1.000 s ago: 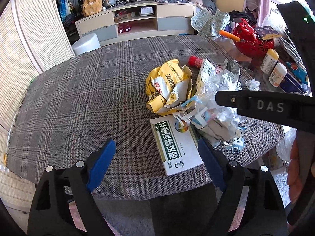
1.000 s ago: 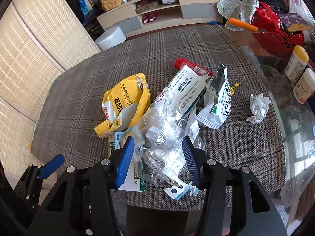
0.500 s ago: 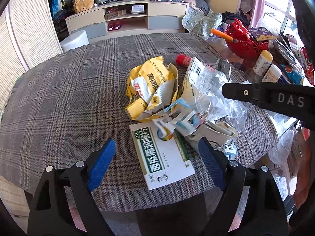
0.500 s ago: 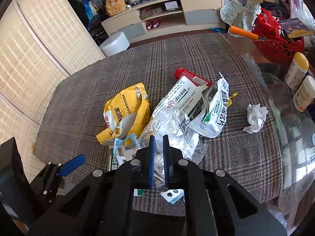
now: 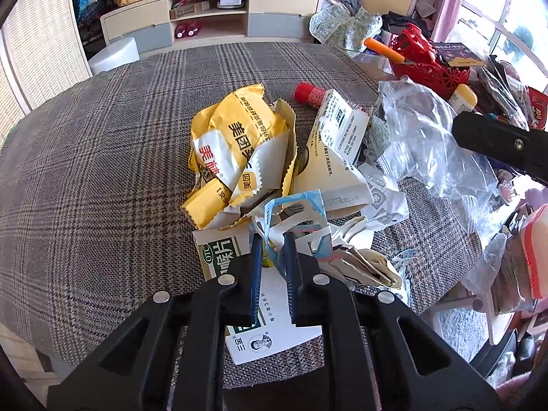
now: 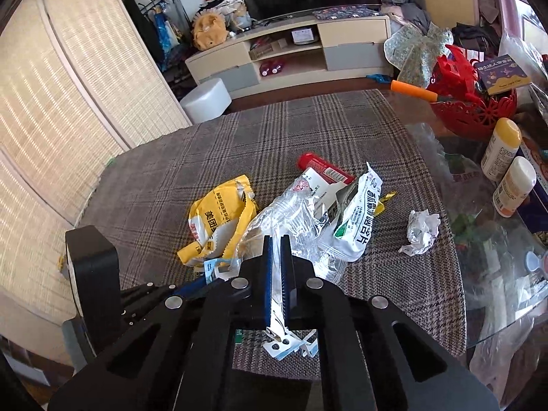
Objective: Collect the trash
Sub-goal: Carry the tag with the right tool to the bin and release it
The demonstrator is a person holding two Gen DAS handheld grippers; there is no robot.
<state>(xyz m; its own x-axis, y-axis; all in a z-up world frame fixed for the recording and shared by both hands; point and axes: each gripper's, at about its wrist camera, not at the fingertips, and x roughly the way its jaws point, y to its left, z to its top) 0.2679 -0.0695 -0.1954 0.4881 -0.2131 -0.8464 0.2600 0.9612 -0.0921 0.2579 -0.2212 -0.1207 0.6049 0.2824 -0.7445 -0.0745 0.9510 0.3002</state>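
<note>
A heap of trash lies on the plaid table: a yellow wrapper (image 5: 236, 157), a white tube with a red cap (image 5: 337, 144), a green-and-white medicine box (image 5: 267, 294), torn blue-edged paper packaging (image 5: 298, 215) and a clear plastic bag (image 5: 421, 137). My left gripper (image 5: 272, 239) is shut on the torn blue-edged paper packaging above the box. My right gripper (image 6: 275, 239) is shut on the clear plastic bag (image 6: 291, 219) and holds it lifted. A crumpled white paper ball (image 6: 421, 233) lies apart to the right.
A white-and-green pouch (image 6: 356, 219) lies beside the tube. A red basket (image 6: 472, 106) and two yellow-capped bottles (image 6: 500, 150) stand on the glass part at the right. A TV cabinet (image 6: 294, 54) and a white stool (image 6: 205, 99) are beyond the table.
My left gripper closed from wide open onto the blue-edged packaging. My right gripper closed on the clear bag and lifted it up and back.
</note>
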